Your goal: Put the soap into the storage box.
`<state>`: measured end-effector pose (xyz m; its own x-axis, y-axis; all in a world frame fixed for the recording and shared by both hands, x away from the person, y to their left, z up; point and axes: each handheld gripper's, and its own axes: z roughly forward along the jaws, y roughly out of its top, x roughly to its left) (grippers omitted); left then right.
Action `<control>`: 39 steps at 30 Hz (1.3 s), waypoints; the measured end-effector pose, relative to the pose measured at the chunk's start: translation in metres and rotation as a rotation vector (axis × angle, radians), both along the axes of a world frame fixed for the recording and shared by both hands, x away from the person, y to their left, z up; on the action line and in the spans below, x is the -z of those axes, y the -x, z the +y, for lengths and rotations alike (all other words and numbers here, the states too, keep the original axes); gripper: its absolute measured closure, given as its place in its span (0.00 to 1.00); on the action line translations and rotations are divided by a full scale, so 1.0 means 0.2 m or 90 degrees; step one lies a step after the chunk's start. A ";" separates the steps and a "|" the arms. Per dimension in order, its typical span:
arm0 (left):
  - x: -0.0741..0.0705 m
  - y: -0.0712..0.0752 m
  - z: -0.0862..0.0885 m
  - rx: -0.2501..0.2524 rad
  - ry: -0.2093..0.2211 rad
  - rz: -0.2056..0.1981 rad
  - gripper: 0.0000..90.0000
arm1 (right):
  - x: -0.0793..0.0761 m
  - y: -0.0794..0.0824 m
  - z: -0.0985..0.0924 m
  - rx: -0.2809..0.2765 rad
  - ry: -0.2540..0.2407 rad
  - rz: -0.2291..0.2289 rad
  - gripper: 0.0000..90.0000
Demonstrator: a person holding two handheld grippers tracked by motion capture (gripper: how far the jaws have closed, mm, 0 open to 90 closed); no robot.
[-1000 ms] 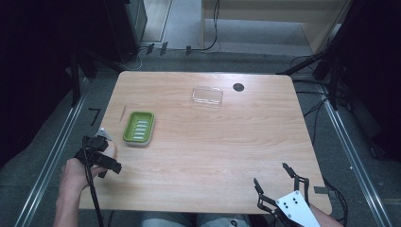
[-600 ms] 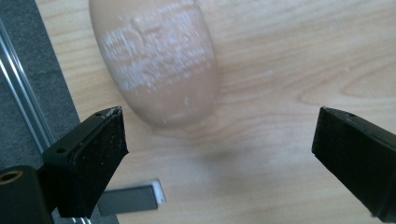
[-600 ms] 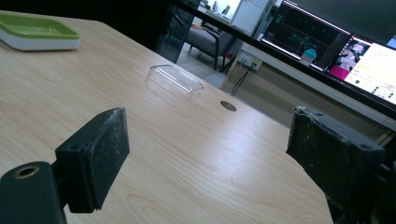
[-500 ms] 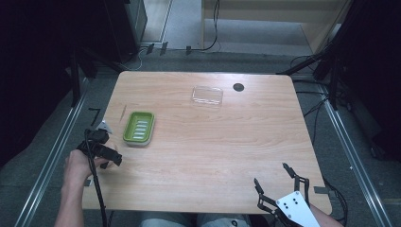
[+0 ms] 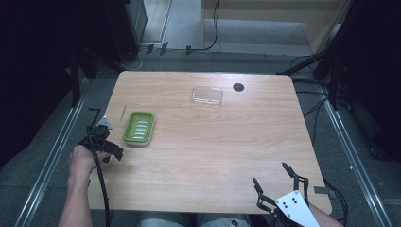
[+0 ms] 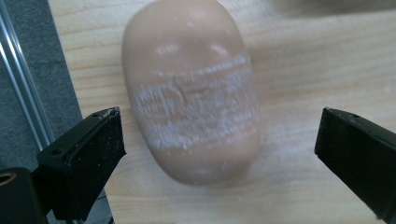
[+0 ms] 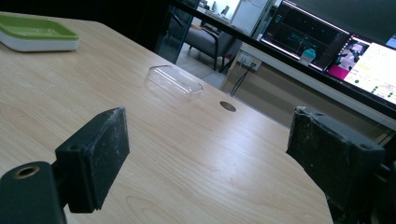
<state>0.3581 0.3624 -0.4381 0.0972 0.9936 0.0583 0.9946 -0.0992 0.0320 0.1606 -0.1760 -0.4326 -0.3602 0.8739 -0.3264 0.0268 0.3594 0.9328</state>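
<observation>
Hovering at the left edge of the table (image 5: 203,142): left gripper (image 6: 219,149), fingers (image 6: 79,158) spreading wide on either side of a tan soap bar (image 6: 191,88) without touching it. Lying just beside, toward the table's middle: green soap dish (image 5: 139,127). Resting near the far edge: clear lid (image 5: 207,95). Waiting at the near right corner: right gripper (image 5: 276,177), fingers spreading apart.

From above we cannot make out the soap (image 6: 191,88) under the left gripper (image 5: 106,153), and the right gripper (image 5: 279,189) is cut off at the near edge.
</observation>
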 end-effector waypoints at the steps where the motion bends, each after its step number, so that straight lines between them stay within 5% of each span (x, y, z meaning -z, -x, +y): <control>1: 0.00 -0.01 0.00 -0.004 0.000 0.000 0.02 | 0.00 0.00 0.00 -0.001 0.002 -0.001 0.15; 23: 0.04 -0.03 0.02 -0.031 -0.018 -0.009 0.28 | 0.00 0.00 0.00 0.000 -0.002 -0.003 0.15; 39: 0.03 -0.01 0.02 -0.019 -0.021 -0.012 0.35 | 0.00 -0.01 0.01 -0.004 -0.001 -0.002 0.15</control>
